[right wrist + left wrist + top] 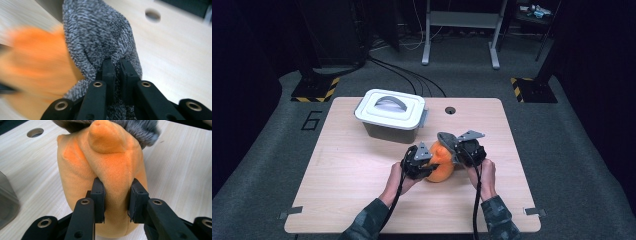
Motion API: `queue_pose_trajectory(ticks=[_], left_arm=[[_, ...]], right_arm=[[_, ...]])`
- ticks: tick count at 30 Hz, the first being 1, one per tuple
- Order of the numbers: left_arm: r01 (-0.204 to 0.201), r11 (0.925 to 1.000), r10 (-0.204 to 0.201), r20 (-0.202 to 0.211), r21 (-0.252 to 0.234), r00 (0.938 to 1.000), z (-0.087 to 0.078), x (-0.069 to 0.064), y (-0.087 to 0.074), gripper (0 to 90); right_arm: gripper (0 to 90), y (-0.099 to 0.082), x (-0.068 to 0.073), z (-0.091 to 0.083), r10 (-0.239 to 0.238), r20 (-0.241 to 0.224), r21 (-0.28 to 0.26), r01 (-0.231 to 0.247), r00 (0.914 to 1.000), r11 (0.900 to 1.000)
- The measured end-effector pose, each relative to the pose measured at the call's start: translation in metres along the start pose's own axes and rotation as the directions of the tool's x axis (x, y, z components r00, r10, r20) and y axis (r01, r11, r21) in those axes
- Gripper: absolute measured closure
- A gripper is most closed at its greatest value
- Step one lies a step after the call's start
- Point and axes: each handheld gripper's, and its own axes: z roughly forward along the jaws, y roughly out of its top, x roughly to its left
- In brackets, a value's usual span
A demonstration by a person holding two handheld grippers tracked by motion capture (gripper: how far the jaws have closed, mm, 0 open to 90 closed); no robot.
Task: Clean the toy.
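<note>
An orange plush toy sits on the wooden table between both hands, and a grey knitted sock covers its far end. My left gripper is shut on the toy's soft orange body, its pads pressing a fold of plush. The grey sock shows at the top of the left gripper view. My right gripper is shut on the grey sock, with its jaws nearly together on the fabric. The orange toy is blurred at the left of the right gripper view.
A grey bin with a white handled lid stands at the table's back left. A round cable hole lies in the table near its far edge. Past the table stand a desk frame and floor cables.
</note>
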Motion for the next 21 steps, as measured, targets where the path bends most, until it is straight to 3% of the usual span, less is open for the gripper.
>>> queue_pose_trajectory(ticks=[3, 7, 10, 13, 15, 16, 21], left_arm=[[0.005, 0.9998, -0.004, 0.008, -0.017, 1.0, 0.002, -0.001, -0.002, 70.2], [-0.008, 0.9998, 0.008, 0.02, -0.019, 0.9998, 0.003, -0.001, -0.002, 70.1], [-0.014, 0.9997, 0.015, 0.021, -0.019, 0.9997, 0.004, -0.001, -0.001, 70.0], [-0.023, 0.9996, 0.024, 0.031, -0.017, 0.9992, 0.005, -0.002, 0.0, 70.0], [-0.033, 0.9993, 0.033, 0.026, -0.016, 0.9991, 0.005, -0.002, 0.0, 69.9], [-0.027, 0.9995, 0.027, 0.028, -0.017, 0.9992, 0.005, -0.002, -0.001, 69.7], [-0.004, 0.9996, 0.005, 0.028, -0.028, 0.9996, 0.006, 0.0, -0.004, 66.3]], right_arm=[[83.7, -0.011, -0.012, 0.012, 0.034, -0.004, 0.031, -0.034, 0.9994, 0.9989], [83.6, -0.008, -0.016, -0.002, 0.047, 0.0, 0.009, -0.047, 0.9989, 0.9989], [83.6, 0.002, -0.014, -0.025, 0.02, -0.022, -0.069, -0.021, 0.9996, 0.9974], [83.6, 0.014, 0.002, -0.041, -0.039, -0.063, -0.105, 0.032, 0.9973, 0.994], [83.7, 0.016, 0.013, -0.036, -0.062, -0.073, -0.083, 0.056, 0.9954, 0.995], [83.7, 0.015, 0.018, -0.028, -0.081, -0.043, -0.057, 0.078, 0.9958, 0.9953], [84.0, 0.006, 0.008, -0.007, -0.009, -0.052, -0.043, 0.007, 0.9986, 0.999]])
